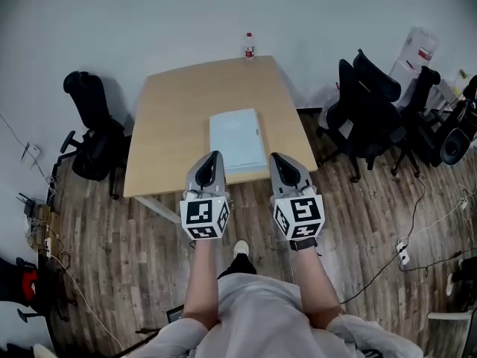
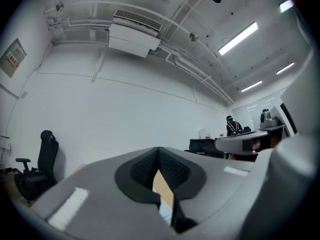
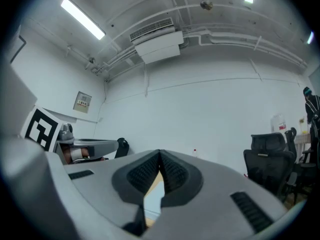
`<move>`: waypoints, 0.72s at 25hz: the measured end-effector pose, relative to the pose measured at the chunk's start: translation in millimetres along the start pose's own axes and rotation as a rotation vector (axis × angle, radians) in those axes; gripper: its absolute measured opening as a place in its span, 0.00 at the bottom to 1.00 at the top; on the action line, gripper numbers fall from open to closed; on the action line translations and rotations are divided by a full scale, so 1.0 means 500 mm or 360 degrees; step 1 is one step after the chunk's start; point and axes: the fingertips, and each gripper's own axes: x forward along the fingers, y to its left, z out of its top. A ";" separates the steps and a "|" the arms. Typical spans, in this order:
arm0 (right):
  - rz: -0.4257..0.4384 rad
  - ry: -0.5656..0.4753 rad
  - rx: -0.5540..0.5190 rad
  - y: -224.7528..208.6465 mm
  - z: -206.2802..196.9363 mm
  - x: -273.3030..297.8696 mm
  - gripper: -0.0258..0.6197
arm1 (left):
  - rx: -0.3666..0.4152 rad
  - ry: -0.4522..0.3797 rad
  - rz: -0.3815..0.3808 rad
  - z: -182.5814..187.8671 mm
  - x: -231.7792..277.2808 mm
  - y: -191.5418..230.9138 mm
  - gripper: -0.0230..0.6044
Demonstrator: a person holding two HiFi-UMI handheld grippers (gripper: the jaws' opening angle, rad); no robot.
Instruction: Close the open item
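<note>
A pale blue flat rectangular item (image 1: 237, 142) lies on the wooden table (image 1: 171, 118), near its front edge, and looks flat with no raised lid. My left gripper (image 1: 211, 159) hovers over the table's front edge, just left of the item's near corner, jaws shut and empty. On the other side my right gripper (image 1: 277, 159) is level with it, just right of the item, also shut with nothing held. In the left gripper view the gripper (image 2: 159, 150) has its pads meeting at the tip. The right gripper view shows the gripper (image 3: 160, 153) closed the same way.
A small bottle (image 1: 249, 45) stands at the table's far edge. A black office chair (image 1: 93, 136) is left of the table, and several black chairs (image 1: 365, 114) crowd the right. Cables and a power strip (image 1: 403, 250) lie on the wood floor.
</note>
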 end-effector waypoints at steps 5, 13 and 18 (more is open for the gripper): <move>-0.0050 0.0039 0.0040 -0.035 -0.028 0.137 0.06 | 0.0025 0.0019 -0.0087 -0.023 0.123 0.054 0.05; -0.0117 0.0146 0.0105 -0.051 -0.103 0.282 0.06 | -0.0026 0.0059 -0.0160 -0.083 0.243 0.157 0.05; -0.0152 0.0250 0.0136 -0.100 -0.169 0.278 0.06 | -0.0078 0.0096 -0.0174 -0.129 0.278 0.163 0.05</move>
